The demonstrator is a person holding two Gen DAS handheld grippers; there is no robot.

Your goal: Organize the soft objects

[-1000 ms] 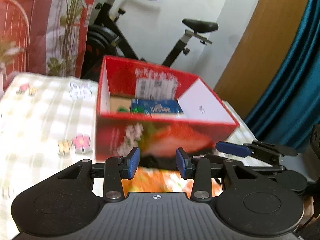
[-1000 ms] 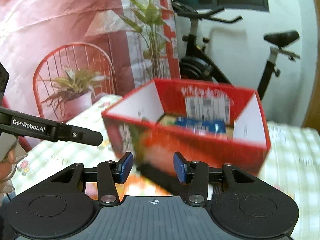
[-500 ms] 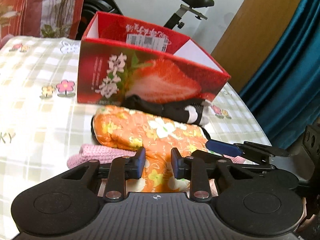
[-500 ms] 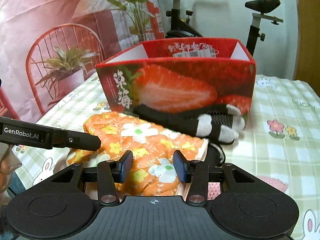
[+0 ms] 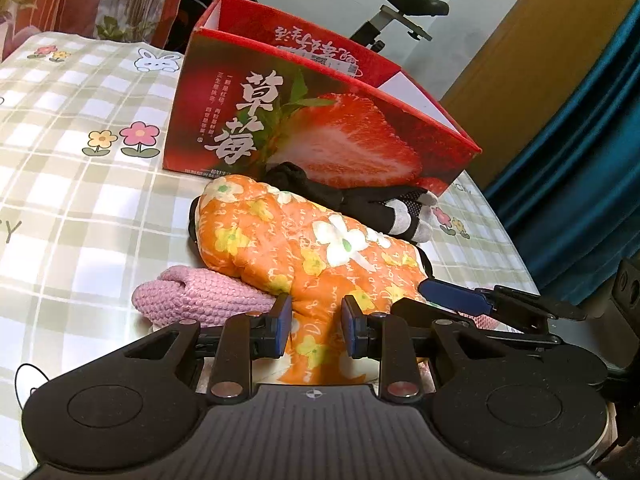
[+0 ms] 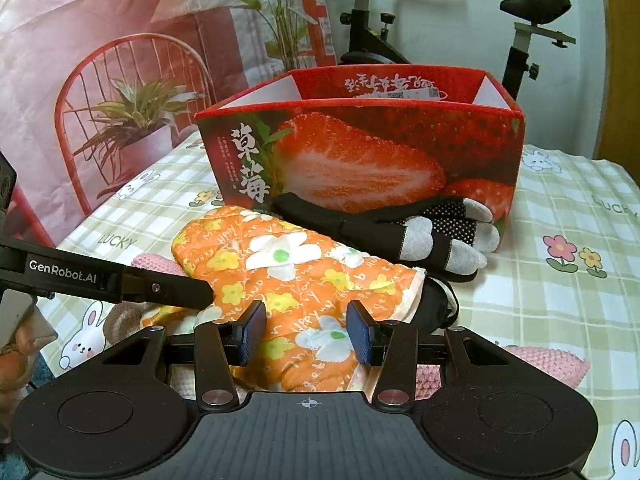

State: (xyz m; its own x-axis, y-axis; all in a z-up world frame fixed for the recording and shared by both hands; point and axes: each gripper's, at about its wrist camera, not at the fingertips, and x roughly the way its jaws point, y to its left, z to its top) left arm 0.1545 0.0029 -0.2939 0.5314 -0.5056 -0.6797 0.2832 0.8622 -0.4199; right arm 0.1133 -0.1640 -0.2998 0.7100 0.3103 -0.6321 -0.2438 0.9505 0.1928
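An orange flowered oven mitt (image 5: 304, 240) (image 6: 304, 272) lies on the checked tablecloth in front of a red strawberry box (image 5: 320, 132) (image 6: 360, 152). Partly under it are a pink knitted piece (image 5: 192, 300) (image 6: 552, 364) and a black item (image 6: 436, 304). A black-and-grey glove (image 5: 384, 208) (image 6: 400, 228) rests against the box front. My left gripper (image 5: 316, 320) is narrowed onto a creased fold at the mitt's near edge. My right gripper (image 6: 308, 334) stands wider, open, with mitt fabric between its fingers. Each view shows a finger of the other gripper lying along the mitt.
The tablecloth (image 5: 80, 208) (image 6: 568, 208) stretches to both sides of the pile. Behind the table are an exercise bike (image 6: 400, 20), a red wire chair with a potted plant (image 6: 132, 112) and a teal curtain (image 5: 580, 160). The box's inside is hidden from this low angle.
Both grippers have come down from box-top height to the mitt at the table. The left jaws have narrowed around mitt fabric. The right jaws keep the same width.
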